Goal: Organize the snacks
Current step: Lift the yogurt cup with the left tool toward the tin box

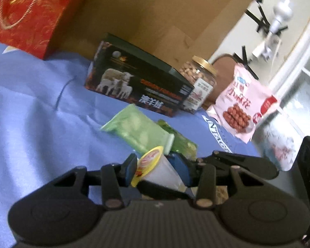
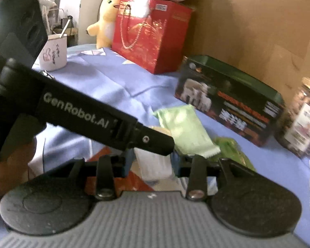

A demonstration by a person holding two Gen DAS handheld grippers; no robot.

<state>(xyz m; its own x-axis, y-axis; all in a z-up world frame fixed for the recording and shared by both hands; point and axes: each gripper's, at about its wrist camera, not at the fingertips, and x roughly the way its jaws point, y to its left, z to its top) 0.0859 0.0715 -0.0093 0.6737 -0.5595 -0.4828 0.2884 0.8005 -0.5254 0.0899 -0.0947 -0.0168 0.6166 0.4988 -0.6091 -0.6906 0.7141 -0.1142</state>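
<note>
My left gripper (image 1: pixel 157 168) is shut on a small white cup with a yellow foil lid (image 1: pixel 153 169), held tilted above the blue cloth. My right gripper (image 2: pixel 153 163) is shut on the same white cup (image 2: pixel 155 165), partly hidden behind the left gripper's black body (image 2: pixel 88 115). Beyond lie a pale green pouch (image 1: pixel 134 130) (image 2: pixel 186 130) and a darker green packet (image 1: pixel 179 142) (image 2: pixel 233 150). Further back stand a black box with sheep on it (image 1: pixel 138 86) (image 2: pixel 229 101), a jar of nuts (image 1: pixel 198 84) (image 2: pixel 301 119) and a pink snack bag (image 1: pixel 243 103).
A red gift bag (image 1: pixel 29 14) (image 2: pixel 150 35) stands at the back against a large cardboard box (image 1: pixel 165 16). A white mug (image 2: pixel 53 51) and a yellow plush toy (image 2: pixel 105 20) are at the far left. A floral container (image 1: pixel 277 146) is at right.
</note>
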